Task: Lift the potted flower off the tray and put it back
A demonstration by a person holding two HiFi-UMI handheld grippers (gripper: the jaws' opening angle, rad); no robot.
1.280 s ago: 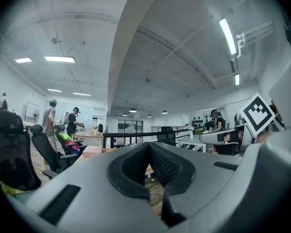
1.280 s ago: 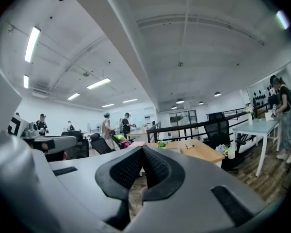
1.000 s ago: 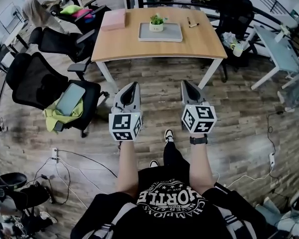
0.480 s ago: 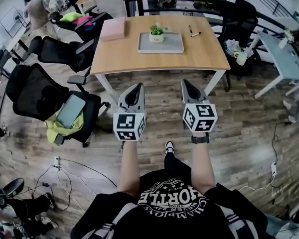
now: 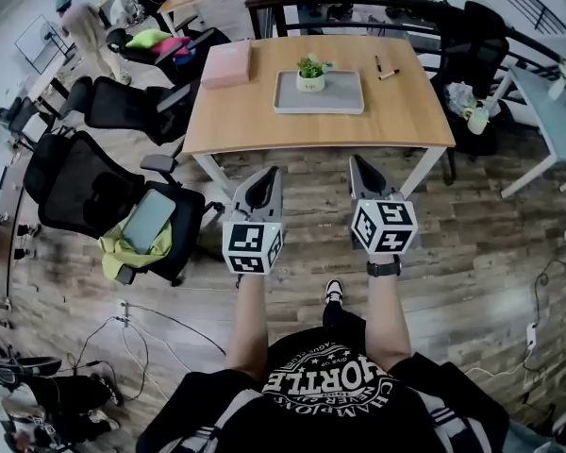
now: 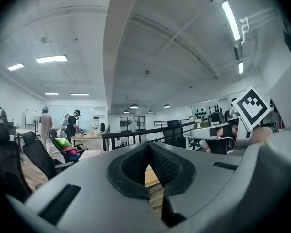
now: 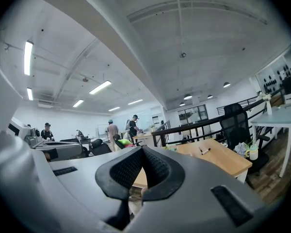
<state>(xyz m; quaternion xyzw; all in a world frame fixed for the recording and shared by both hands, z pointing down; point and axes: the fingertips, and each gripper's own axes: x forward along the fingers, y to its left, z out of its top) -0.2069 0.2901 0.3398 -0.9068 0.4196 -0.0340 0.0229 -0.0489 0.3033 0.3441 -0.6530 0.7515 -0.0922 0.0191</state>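
1. Black office chair (image 5: 80,182), far left. A grey pad and a yellow-green cloth lie on its seat, which stands near the desk's left front leg.
2. Desk (image 5: 245,116): wood top, white legs. Its near edge runs across just beyond my fingertips, and a dark railing stands behind its far edge.
3. Pink box (image 5: 226,64), on the desk's far left part, well apart from the tray.
4. My left gripper (image 5: 268,174): fingers (image 6: 131,166) pressed together with nothing between them, pointing at the desk from short of its near edge.
5. Potted flower (image 5: 310,72): small white pot with a low tuft of green leaves, upright. It stands in the tray against the far edge, left of the middle.
6. Tray (image 5: 340,99): grey, rectangular, with a shallow rim, at mid-desk. The rest of its bed is bare.
7. My right gripper (image 5: 357,161): fingers (image 7: 128,171) closed tight and empty, level with the left one.
8. Two pens (image 5: 384,70), right of the tray and not touching it.
9. Wooden floor (image 5: 472,243): open between me and the desk.
10. Pale desk (image 5: 547,121), far right.
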